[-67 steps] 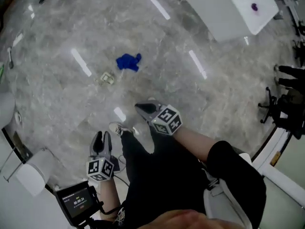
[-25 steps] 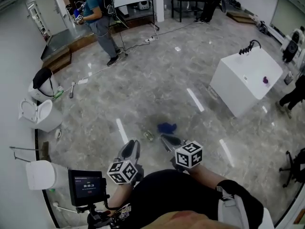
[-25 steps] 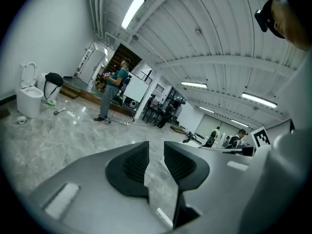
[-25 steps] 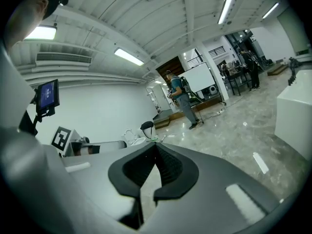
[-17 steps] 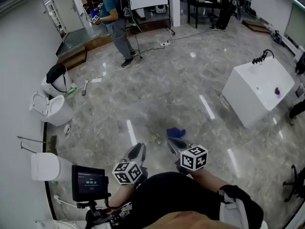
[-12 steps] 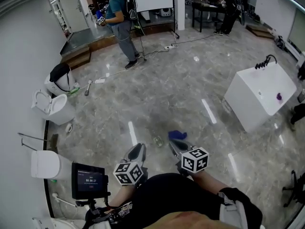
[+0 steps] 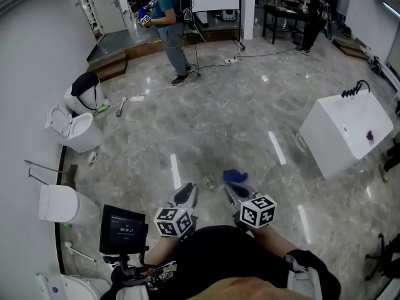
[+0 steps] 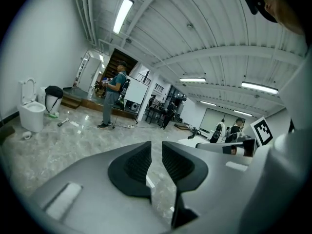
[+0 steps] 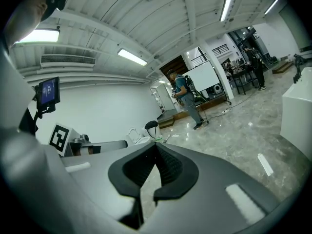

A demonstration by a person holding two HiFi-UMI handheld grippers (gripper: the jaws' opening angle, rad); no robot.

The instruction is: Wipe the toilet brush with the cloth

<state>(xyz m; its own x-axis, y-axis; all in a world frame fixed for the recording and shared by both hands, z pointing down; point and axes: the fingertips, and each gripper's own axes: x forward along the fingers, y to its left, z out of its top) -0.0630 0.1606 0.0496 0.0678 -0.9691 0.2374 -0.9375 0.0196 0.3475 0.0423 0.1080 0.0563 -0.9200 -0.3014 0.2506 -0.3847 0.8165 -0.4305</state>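
The right gripper [image 7: 232,189] has its fingers closed together with nothing in them. The left gripper [image 7: 186,191] has fingers a narrow gap apart that have just been closing, also on nothing.

The blue cloth [image 7: 234,175] lies crumpled on the glossy floor [image 7: 225,117], just beyond the right gripper's tip, with a small pale scrap [image 7: 209,182] beside it to the left. A long-handled thing [image 7: 120,107] lies far off to the left, near the black bin [image 7: 84,85] and the open toilet [image 7: 75,130]. It is probably the toilet brush, though it is too small to be sure.

If the right gripper goes down as it is, the closed fingers will likely shove the cloth across the smooth floor rather than pinch it. A shallow pinch on one fold could also let the cloth slip out on the way to the brush. The scrap sits close enough to be caught up with the cloth. The route to the brush passes a cable [image 7: 206,67] and a standing person [image 7: 172,17], so there is some risk of a snag or a bump.

Compared with the earliest frame, the head view no longer looks straight down at bare floor but takes in the whole room. Over the last second the toilets and the white sink block [image 7: 347,136] have slid across the view, while the cloth and the scrap keep their places on the floor.
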